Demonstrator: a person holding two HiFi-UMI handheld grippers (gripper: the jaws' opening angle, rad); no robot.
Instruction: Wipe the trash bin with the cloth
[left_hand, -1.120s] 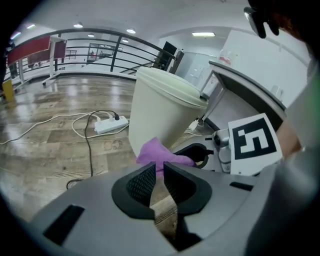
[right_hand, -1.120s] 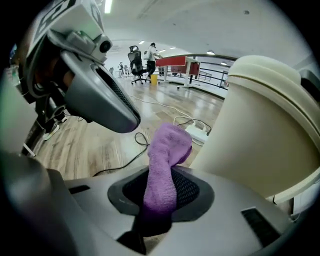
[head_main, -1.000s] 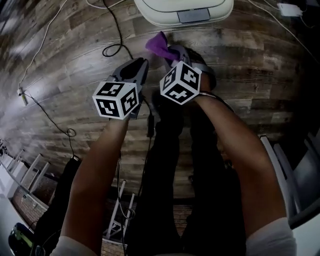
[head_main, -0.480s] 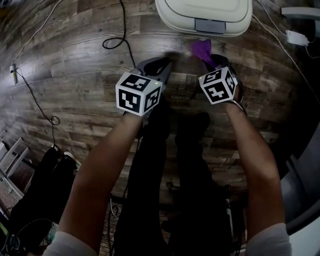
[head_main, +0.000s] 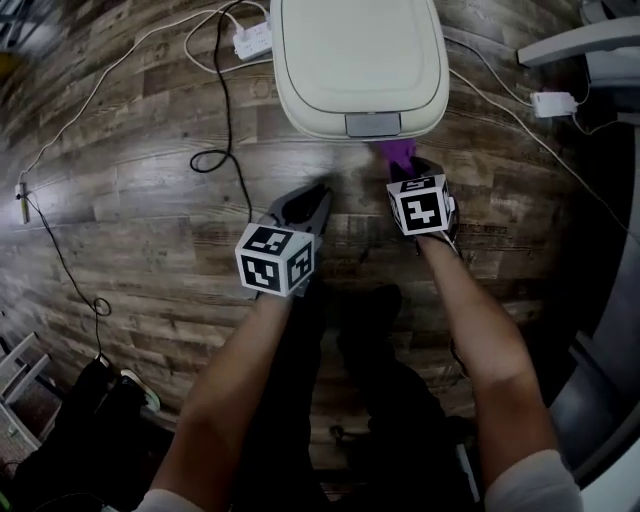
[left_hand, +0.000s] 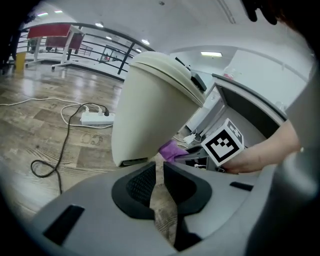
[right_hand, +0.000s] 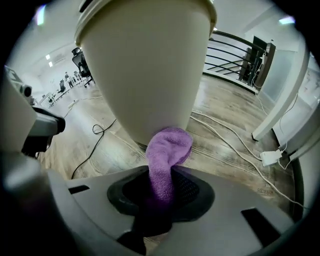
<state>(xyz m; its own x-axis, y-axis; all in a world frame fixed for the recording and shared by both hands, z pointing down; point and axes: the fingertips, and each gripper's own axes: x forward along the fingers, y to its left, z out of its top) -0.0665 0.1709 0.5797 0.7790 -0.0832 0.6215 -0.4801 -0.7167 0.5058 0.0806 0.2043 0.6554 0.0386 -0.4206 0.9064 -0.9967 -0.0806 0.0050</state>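
Floor: dark wood planks (head_main: 150, 230) in an open room. Railings and desks stand far behind in the gripper views.
Trash bin: one cream bin (head_main: 360, 60) with a closed lid stands on the floor ahead of both arms. A grey latch sits at the lid's near edge.
Right gripper: the right gripper (head_main: 405, 168) points steeply down at the bin's near side. Its fingers (right_hand: 192, 192) are clenched on the cloth.
Cloth: one purple cloth (right_hand: 167, 155) runs up between the right fingers. Its free end bulges out past their tips as a rounded wad.
Cloth to bin: the wad lies at the foot of the bin's front wall, just under the latch in the head view. I cannot tell whether it presses on the wall.
Left gripper: the left gripper (left_hand: 157, 172) hovers beside the right one, to the left of the bin's near corner. Its fingers (left_hand: 140, 182) stand a narrow slit apart with only floor showing between them, so they grasp nothing and touch neither bin nor cloth.
Marker cubes: two, one on each gripper.
Cables: several run over the floor, black at the left and white at both sides.
Power strip: one white strip (head_main: 250, 40) lies left of the bin.
Adapter: one white block (head_main: 553, 103) lies right of the bin.
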